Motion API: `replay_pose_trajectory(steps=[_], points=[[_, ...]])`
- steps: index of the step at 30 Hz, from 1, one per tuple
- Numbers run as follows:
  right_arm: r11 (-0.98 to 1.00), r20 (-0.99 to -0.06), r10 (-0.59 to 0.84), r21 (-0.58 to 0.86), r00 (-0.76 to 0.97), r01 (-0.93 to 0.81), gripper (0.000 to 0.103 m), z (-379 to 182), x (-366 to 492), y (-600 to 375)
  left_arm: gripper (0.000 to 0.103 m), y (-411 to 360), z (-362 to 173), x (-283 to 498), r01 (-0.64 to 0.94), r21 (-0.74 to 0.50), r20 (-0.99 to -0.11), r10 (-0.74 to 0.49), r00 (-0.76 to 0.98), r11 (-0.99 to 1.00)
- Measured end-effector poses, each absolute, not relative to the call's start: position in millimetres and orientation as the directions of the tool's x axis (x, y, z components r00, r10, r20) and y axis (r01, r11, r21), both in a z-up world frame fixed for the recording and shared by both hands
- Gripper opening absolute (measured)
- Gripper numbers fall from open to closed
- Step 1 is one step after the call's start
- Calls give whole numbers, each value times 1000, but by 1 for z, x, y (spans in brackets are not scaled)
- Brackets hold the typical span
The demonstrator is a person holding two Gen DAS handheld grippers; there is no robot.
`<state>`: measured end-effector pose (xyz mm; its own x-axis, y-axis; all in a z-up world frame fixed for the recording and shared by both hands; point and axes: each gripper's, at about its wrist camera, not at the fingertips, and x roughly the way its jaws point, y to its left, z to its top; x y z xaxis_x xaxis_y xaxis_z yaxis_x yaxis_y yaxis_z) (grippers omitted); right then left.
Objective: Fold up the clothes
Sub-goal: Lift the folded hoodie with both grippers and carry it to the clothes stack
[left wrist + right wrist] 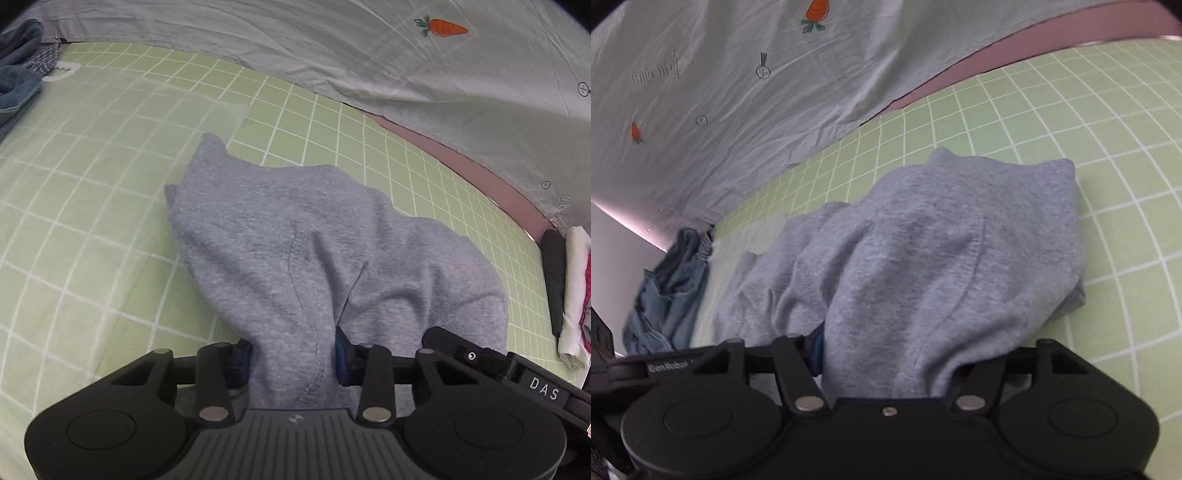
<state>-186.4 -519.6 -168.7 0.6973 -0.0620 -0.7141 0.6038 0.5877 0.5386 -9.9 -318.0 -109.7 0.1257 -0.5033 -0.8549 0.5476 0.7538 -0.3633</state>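
Note:
A grey sweatshirt-like garment (pixel 295 229) lies bunched on the green checked bed sheet (pixel 92 184). In the left wrist view a gathered fold with a stitched seam runs down between the blue pads (pixel 341 354) of my left gripper (pixel 293 356), which is shut on it. In the right wrist view the same garment (pixel 942 240) is heaped over my right gripper (pixel 886 365). Cloth fills the gap beside its left blue pad (pixel 816 350). The right fingertip is buried under fabric, so its grip is unclear. The two grippers are side by side at the garment's near edge.
A pale grey quilt with carrot prints (pixel 369 55) (pixel 738 110) is piled along the far side. Blue denim clothes (pixel 14 74) (pixel 665 295) and a white hanger (pixel 62 72) lie at the left. A folded stack of white and dark items (pixel 576 288) sits at the right edge.

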Motion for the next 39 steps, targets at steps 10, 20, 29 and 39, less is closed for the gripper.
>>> replay_pose_trajectory(steps=[10, 20, 29, 39], points=[[488, -688, -104, 594, 718, 640, 58, -147, -286, -463, 38, -302, -85, -117, 652, -336, -858, -507, 86, 679], [392, -707, -203, 575, 677, 718, 57, -131, -401, -464, 38, -331, -86, -223, 768, -328, -844, -536, 24, 551], [328, -714, -335, 523, 615, 786, 57, -105, -465, -458, 38, -346, -82, -263, 789, -430, -797, -596, -102, 439], [208, -687, -497, 499, 530, 841, 57, -55, -545, -482, 37, -415, -46, -323, 831, -491, -714, -668, -211, 262]])
